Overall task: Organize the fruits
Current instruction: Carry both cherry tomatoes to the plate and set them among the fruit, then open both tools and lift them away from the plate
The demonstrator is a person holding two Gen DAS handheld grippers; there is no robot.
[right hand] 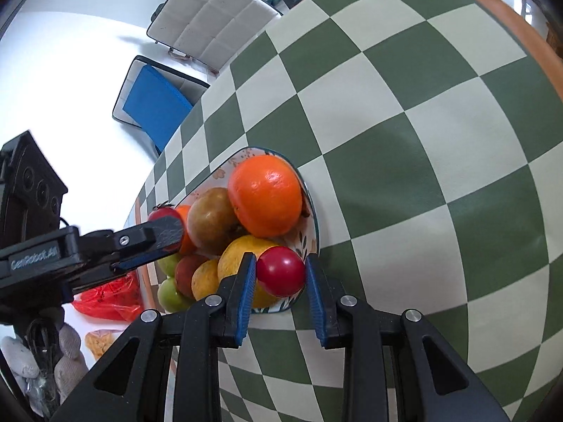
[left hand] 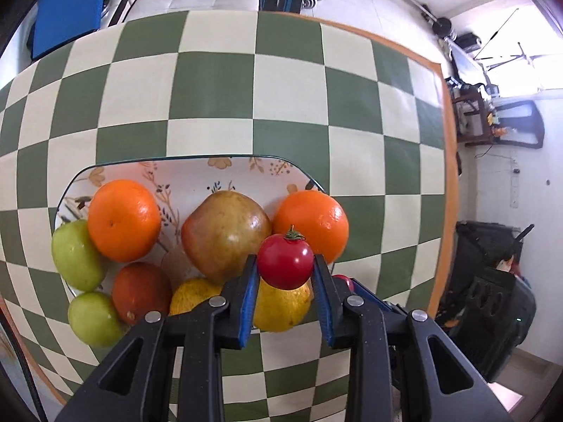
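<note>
Both tools (left hand: pixel 285 270) (right hand: pixel 279 272) level, tomato-laden, over plate (left hand: pixel 183 172)

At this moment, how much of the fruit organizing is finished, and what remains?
Mostly done: the plate already holds two oranges, a pomegranate, green apples and yellow fruit. In hand: the left gripper and the right gripper each grip a red tomato over the plate. Left: release both. No loose fruit shows on the tablecloth.
</note>
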